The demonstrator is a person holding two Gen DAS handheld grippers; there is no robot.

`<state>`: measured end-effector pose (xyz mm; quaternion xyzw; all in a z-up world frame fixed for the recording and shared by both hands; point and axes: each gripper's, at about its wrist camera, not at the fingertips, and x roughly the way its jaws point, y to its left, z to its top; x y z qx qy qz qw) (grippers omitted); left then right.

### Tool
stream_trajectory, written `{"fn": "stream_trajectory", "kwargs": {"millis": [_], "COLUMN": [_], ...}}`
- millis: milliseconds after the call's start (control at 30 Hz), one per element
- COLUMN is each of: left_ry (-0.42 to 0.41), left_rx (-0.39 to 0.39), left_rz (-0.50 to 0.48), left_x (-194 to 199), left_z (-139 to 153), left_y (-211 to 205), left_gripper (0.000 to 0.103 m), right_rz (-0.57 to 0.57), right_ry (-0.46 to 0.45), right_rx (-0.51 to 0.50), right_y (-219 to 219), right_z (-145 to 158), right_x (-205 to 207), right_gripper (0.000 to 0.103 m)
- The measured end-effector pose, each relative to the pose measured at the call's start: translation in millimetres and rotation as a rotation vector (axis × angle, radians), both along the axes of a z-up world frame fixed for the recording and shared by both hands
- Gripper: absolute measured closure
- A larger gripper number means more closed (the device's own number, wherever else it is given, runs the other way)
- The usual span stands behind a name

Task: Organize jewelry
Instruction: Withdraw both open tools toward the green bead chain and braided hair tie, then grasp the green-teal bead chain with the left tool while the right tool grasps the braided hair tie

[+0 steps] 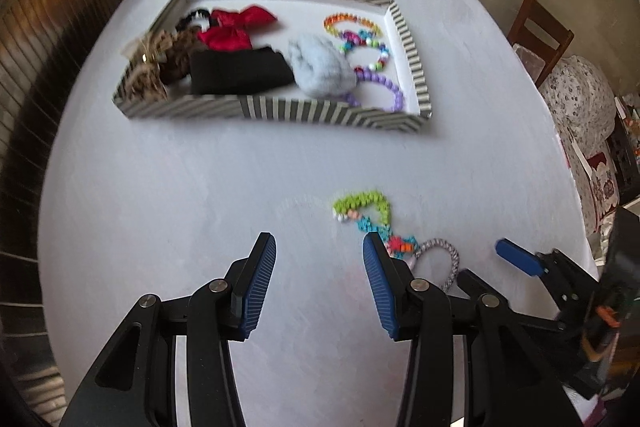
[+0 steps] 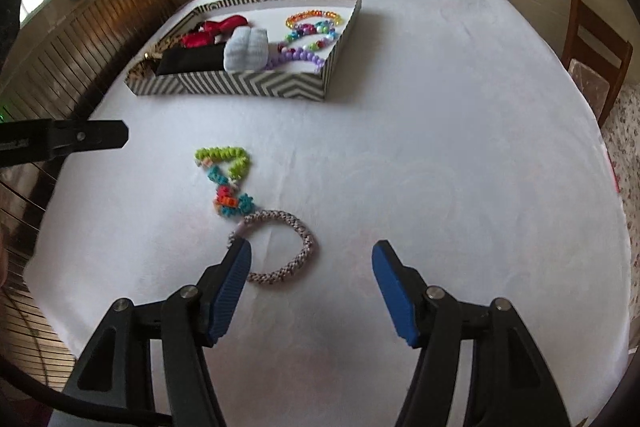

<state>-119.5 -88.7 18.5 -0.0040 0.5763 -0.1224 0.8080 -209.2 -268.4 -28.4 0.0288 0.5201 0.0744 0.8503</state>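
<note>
On white tablecloth (image 2: 440, 147): my right gripper (image 2: 312, 263) wide open, empty, left finger touching braided bracelet (image 2: 280, 247). Left gripper (image 1: 320, 255) wide open, empty, beside green-and-teal beaded bracelet (image 1: 366, 213). Both lie well short of striped box (image 1: 416, 67) holding sorted beads, scrunchies. Best approach, I judge: straddle braid's rim, close gently, lift clear.

Green-and-teal beaded bracelet (image 2: 226, 179) lies flat, crumpled, on white tabletop (image 2: 440, 147). Speckled rope bangle (image 2: 280, 247) lies just beside it. Striped box (image 2: 248, 83) holds bead bracelets (image 2: 312, 31) and scrunchies (image 2: 244, 49)
</note>
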Motion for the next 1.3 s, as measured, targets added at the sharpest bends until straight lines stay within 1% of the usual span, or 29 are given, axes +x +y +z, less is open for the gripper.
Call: {"fn": "stream_trajectory", "kwargs": {"millis": [33,100,133,167,200,300,367,467,533,600,733,1000,1133,1300], "left_ry": [0.012,0.039,0.052,0.059,0.067,0.089,0.102,0.116,0.130,0.147,0.151,0.129,0.137,0.132], "left_rx": [-0.007,-0.027,-0.032,-0.036,-0.044,-0.058,-0.066,-0.074,-0.067,-0.061,-0.031,0.022,0.025,0.035], "left_rz": [0.008,0.030,0.038,0.044,0.052,0.060,0.060,0.065,0.069,0.074,0.063,0.036,0.034,0.033], "left_x": [1,4,7,9,12,21,24,30,33,36,36,33,33,33], "left_z": [-3,-12,-16,-18,-21,-31,-35,-43,-49,-55,-62,-62,-63,-61], "left_y": [1,2,2,3,3,-2,-5,-11,-14,-17,-23,-33,-35,-32], "left_gripper": [0.067,0.067,0.067,0.067,0.067,0.067,0.067,0.067,0.067,0.067,0.067,0.067,0.067,0.067], "right_rz": [0.003,0.010,0.014,0.018,0.025,0.034,0.023,0.000,-0.015,-0.020,-0.015,-0.015,-0.018,-0.015], "right_ry": [0.009,0.021,0.023,0.028,0.004,0.007,0.021,0.033,0.037,0.041,0.040,0.036,0.037,0.038], "right_rx": [-0.016,-0.027,-0.032,-0.041,-0.058,-0.089,-0.093,-0.055,-0.027,-0.020,-0.012,-0.016,-0.014,-0.008], "right_y": [2,5,6,7,8,5,0,-10,-15,-16,-14,-12,-13,-12], "right_z": [-6,-16,-19,-23,-23,-24,-23,-22,-22,-22,-22,-23,-23,-23], "right_x": [3,7,8,8,6,4,3,3,3,3,4,8,8,9], "right_gripper": [0.039,0.049,0.052,0.059,0.064,0.076,0.076,0.076,0.076,0.076,0.074,0.074,0.074,0.071]}}
